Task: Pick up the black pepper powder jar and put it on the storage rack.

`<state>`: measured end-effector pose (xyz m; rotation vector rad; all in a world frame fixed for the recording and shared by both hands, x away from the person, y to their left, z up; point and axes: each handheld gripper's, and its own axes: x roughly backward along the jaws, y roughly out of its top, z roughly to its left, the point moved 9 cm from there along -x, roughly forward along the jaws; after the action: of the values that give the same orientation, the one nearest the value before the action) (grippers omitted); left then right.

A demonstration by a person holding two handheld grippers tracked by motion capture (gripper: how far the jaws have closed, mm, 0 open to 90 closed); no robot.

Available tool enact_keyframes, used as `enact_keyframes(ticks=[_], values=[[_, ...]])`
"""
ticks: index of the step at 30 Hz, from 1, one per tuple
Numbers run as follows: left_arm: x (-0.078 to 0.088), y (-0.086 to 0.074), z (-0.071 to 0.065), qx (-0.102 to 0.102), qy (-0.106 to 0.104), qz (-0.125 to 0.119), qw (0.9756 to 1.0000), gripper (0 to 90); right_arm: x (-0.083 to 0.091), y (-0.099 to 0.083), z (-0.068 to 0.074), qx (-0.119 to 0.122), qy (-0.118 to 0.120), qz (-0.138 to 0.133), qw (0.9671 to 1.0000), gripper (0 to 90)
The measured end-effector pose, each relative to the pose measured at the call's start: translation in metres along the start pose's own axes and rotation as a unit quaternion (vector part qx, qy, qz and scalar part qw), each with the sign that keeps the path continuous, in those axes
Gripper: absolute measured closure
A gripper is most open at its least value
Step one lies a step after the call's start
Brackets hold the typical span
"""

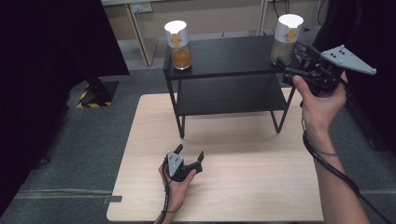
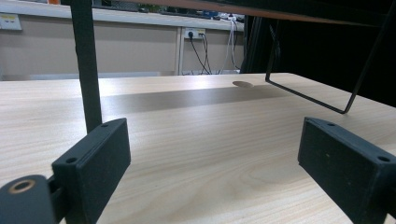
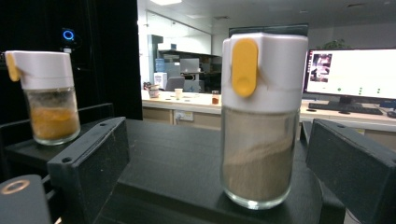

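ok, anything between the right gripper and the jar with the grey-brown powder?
Nothing visible. The right gripper is open, jaws either side of the grey-brown jar on the shelf top. The orange jar stands well off at the other end.

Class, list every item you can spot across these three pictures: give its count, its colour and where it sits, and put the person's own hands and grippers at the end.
Glass shaker jar with orange powder: 1, white cap with yellow tab, top shelf, left end.
Glass shaker jar with brownish-grey powder: 1, white cap with yellow tab, top shelf, right end, between the right gripper's open jaws.
Two-tier metal rack: 1, black, far half of the table.
Wooden table: 1, pale wood.
Floor: grey.
Computer monitor: 1, lit, in the background.
Left hand: 1, low over the table's near side.
Left gripper: 1, black, open.
Right hand: 1, raised at the rack's right end.
Right gripper: 1, black, open.
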<state>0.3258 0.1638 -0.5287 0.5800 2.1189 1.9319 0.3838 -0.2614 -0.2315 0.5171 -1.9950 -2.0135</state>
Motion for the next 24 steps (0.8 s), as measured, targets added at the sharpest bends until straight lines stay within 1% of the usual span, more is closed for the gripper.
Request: enact_keyframes(ticks=[2, 7, 12, 15, 24], values=[[0.000, 0.000, 0.000, -0.001, 0.000, 0.000, 1.0000, 8.8, 0.003, -0.005, -0.001, -0.003, 0.007, 0.003, 1.0000, 6.6], [0.000, 0.000, 0.000, -0.001, 0.000, 0.000, 1.0000, 8.8, 0.010, -0.014, -0.001, 0.003, 0.007, 0.007, 0.9999, 6.5], [0.000, 0.000, 0.000, -0.001, 0.000, 0.000, 1.0000, 8.9, 0.015, -0.024, 0.000, 0.002, 0.008, 0.007, 0.9999, 6.6], [0.000, 0.000, 0.000, 0.000, 0.001, 0.000, 1.0000, 8.8, 0.017, -0.030, 0.001, 0.004, 0.009, 0.012, 0.9999, 6.6], [0.000, 0.000, 0.000, -0.001, 0.000, -0.001, 1.0000, 8.9, 0.022, -0.048, 0.003, 0.002, 0.013, 0.023, 0.9997, 6.6]])
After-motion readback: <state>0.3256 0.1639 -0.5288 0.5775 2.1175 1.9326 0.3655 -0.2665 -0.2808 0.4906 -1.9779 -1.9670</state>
